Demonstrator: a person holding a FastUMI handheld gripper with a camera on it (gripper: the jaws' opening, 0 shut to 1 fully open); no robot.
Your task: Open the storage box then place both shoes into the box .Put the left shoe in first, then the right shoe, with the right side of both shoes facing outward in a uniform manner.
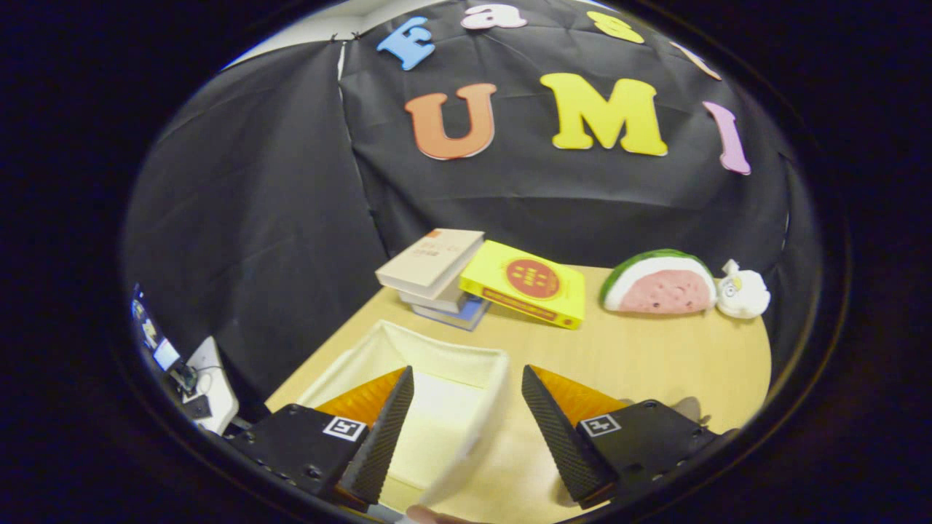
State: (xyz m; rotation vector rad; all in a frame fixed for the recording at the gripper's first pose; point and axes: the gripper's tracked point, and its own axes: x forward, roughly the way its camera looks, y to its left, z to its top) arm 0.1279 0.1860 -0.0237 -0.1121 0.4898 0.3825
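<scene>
The storage box (444, 397) sits on the table (655, 364) just ahead of the claw (466, 415), its near wall between the 2 fingers, which stand apart and hold nothing. It looks like soft pale fabric, light and floppy, so a pinch on the top rim seems the best hold. It appears open and empty; no shoes are inside. Beyond it lie stacked books (437, 280), a yellow book (528, 284), a watermelon toy (659, 284) and a small white toy (743, 291).
</scene>
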